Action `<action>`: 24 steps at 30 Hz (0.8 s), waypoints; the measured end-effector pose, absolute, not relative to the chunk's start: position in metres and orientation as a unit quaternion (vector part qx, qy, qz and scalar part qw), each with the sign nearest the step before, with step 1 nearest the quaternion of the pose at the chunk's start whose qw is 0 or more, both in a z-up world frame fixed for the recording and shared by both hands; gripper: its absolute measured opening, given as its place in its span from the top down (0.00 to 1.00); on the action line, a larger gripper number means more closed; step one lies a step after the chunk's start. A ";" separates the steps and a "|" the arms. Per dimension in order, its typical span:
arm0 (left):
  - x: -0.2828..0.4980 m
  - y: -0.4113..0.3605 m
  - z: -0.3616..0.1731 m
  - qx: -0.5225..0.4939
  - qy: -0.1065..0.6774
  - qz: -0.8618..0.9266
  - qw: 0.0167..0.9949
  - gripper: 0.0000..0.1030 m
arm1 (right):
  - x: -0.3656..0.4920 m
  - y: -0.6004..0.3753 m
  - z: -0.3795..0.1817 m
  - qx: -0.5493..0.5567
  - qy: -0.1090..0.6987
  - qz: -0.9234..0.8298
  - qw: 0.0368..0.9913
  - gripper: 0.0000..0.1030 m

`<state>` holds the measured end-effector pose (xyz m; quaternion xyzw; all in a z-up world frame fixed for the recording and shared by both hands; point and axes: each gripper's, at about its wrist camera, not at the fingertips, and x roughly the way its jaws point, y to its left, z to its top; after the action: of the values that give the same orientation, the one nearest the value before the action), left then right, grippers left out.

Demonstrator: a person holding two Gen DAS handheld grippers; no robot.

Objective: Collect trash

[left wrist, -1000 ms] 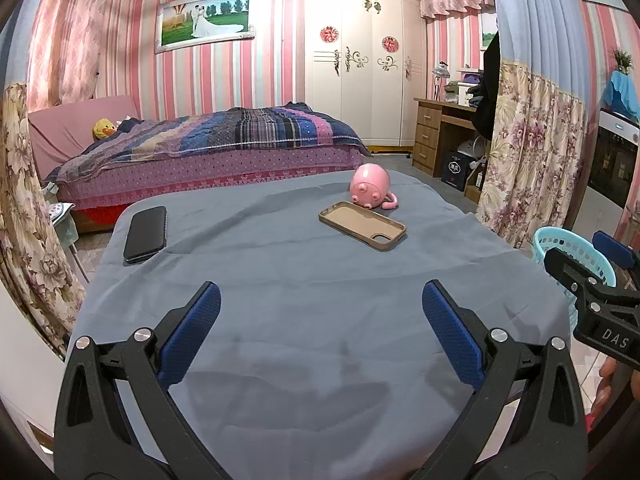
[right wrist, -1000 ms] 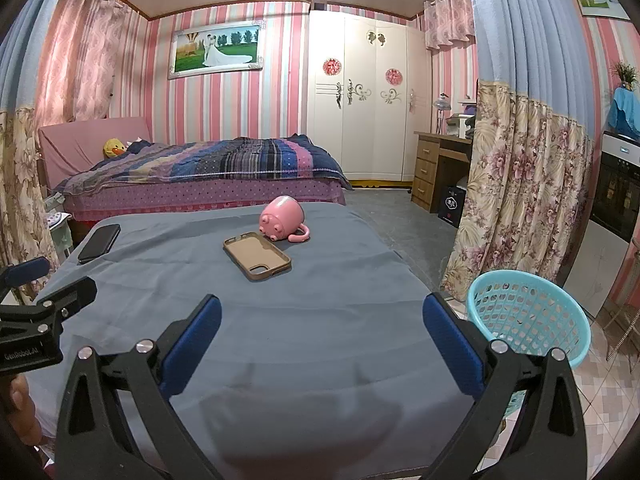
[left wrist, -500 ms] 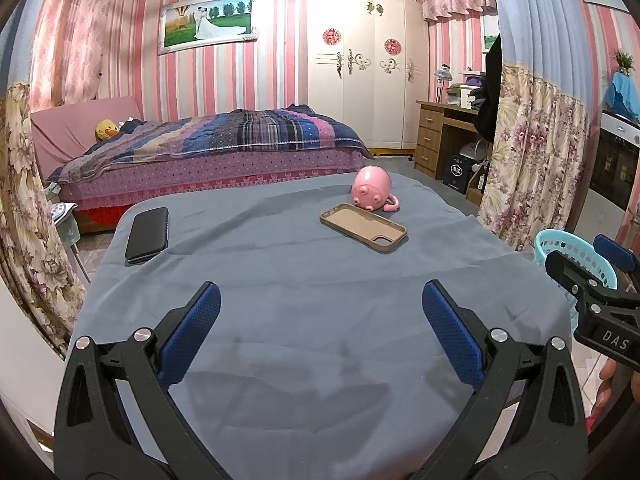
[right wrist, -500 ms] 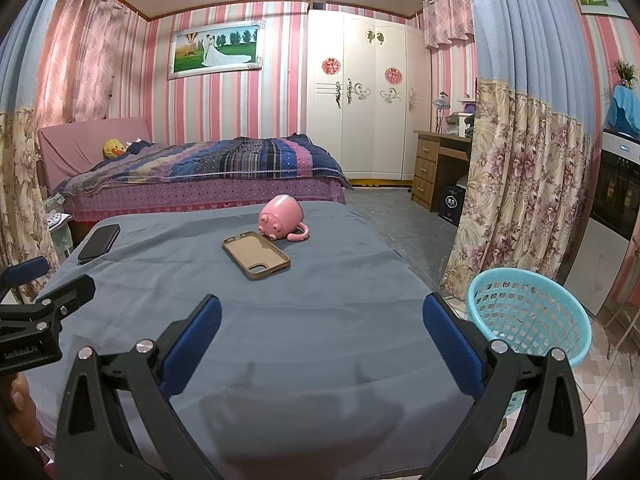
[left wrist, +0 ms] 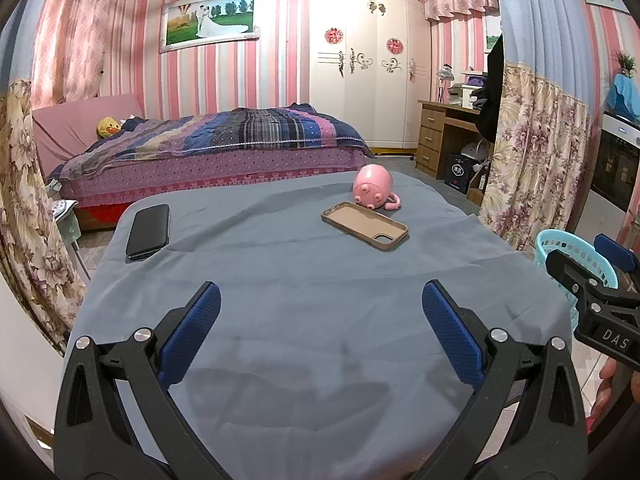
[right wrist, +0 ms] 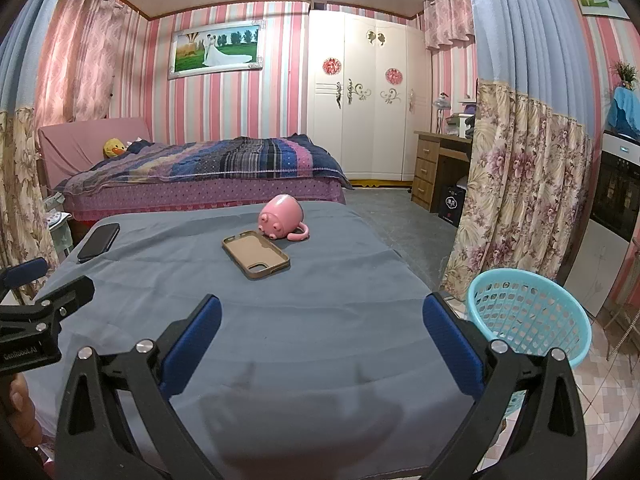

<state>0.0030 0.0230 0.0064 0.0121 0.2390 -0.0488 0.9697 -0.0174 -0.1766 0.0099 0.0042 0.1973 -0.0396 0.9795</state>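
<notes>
My left gripper [left wrist: 320, 300] is open above the near part of a table under a grey-blue cloth [left wrist: 304, 288], nothing between its blue pads. My right gripper [right wrist: 322, 312] is open too, over the table's near right part, empty. A turquoise mesh basket [right wrist: 528, 320] stands on the floor just right of the table; its rim [left wrist: 560, 244] shows behind the right gripper in the left wrist view. On the cloth lie a tan phone case [left wrist: 365, 230] [right wrist: 256, 254], a pink pig-shaped mug [left wrist: 374, 188] [right wrist: 282, 216] on its side, and a black phone [left wrist: 148, 230] [right wrist: 99, 241]. No loose trash is visible.
A bed [right wrist: 208, 172] with a striped blanket stands beyond the table. A floral curtain [right wrist: 520, 192] hangs at the right, with a wooden desk [right wrist: 436, 168] and white wardrobe [right wrist: 368, 96] behind. Tiled floor [right wrist: 608, 380] lies around the basket. A hand [right wrist: 20, 412] holds the left gripper.
None of the objects has moved. Both grippers stay open; the views have shifted only very slightly.
</notes>
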 end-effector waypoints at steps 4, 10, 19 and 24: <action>0.003 0.023 0.006 0.012 0.239 -0.049 0.970 0.05 | -0.018 -0.176 0.010 0.004 0.197 -0.040 0.980 0.04; 0.003 0.024 0.006 0.012 0.239 -0.048 0.970 0.05 | -0.017 -0.177 0.009 0.001 0.195 -0.040 0.980 0.04; 0.002 0.023 0.005 0.016 0.239 -0.044 0.970 0.05 | -0.018 -0.176 0.007 0.000 0.194 -0.039 0.980 0.04; 0.002 0.024 0.005 0.016 0.239 -0.044 0.970 0.05 | -0.017 -0.175 0.006 0.001 0.194 -0.038 0.980 0.05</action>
<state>0.0021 0.0236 0.0054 0.0156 0.2393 -0.0438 0.9698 -0.0167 -0.1748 0.0059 0.0011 0.1939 -0.0376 0.9803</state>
